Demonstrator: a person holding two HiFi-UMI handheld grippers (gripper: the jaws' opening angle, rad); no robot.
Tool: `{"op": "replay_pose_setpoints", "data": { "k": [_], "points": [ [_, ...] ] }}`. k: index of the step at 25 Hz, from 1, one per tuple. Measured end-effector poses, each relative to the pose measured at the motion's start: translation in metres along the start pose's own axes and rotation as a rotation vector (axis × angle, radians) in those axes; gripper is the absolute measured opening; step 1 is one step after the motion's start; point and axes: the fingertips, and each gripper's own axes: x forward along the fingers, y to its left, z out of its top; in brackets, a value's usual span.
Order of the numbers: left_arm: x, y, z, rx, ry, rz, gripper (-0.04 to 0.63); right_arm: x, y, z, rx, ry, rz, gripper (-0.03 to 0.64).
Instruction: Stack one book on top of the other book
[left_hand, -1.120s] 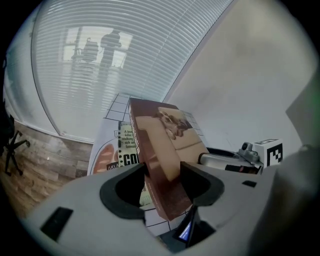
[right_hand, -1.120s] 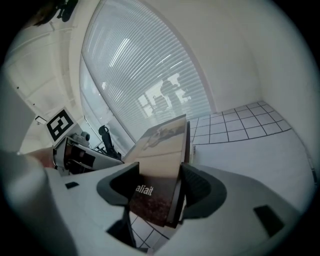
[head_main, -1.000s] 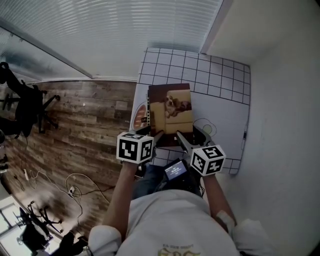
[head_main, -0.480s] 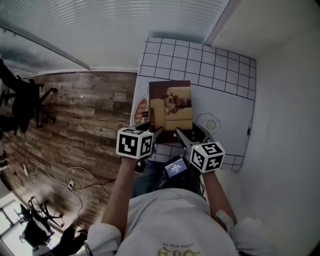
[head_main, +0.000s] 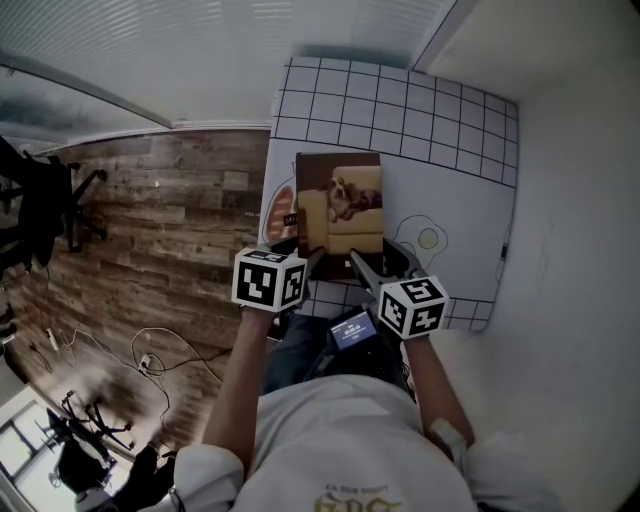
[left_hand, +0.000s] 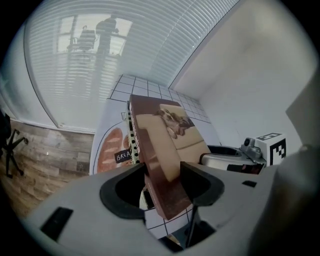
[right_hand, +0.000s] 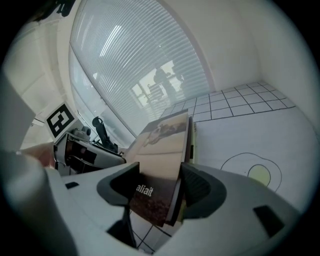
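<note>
A brown book (head_main: 340, 205) with a dog on a sofa on its cover lies lengthwise over the table mat (head_main: 440, 200). My left gripper (head_main: 312, 262) is shut on its near left corner, and my right gripper (head_main: 360, 268) is shut on its near right corner. In the left gripper view the brown book (left_hand: 165, 135) runs out from between the jaws of the left gripper (left_hand: 162, 185). Under its left edge shows the dotted spine of a second book (left_hand: 132, 145). In the right gripper view the brown book (right_hand: 162, 150) sits clamped in the right gripper (right_hand: 160, 187). I cannot tell whether the two books touch.
The mat has a black grid, a bread picture (head_main: 282, 215) at the left and a fried egg drawing (head_main: 428, 238) at the right. A white wall (head_main: 580, 200) runs along the right. Wooden floor (head_main: 160, 230) with an office chair (head_main: 45, 210) lies to the left.
The head view has shifted a little, so the table sits higher in the picture. Both grippers keep their hold on the brown book, which stays in the same place over the mat.
</note>
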Motion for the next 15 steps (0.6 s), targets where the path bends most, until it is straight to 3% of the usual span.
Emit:
{"op": "replay_pose_setpoints", "data": {
  "k": [7,15],
  "points": [
    [0.009,0.008,-0.002,0.061,0.023,0.045,0.232,0.011,-0.004,-0.009,-0.001,0.025,-0.024,0.264],
    [0.015,0.01,-0.005,0.051,0.012,0.049,0.232,0.014,-0.009,-0.011,-0.014,0.033,-0.044,0.259]
  ]
}}
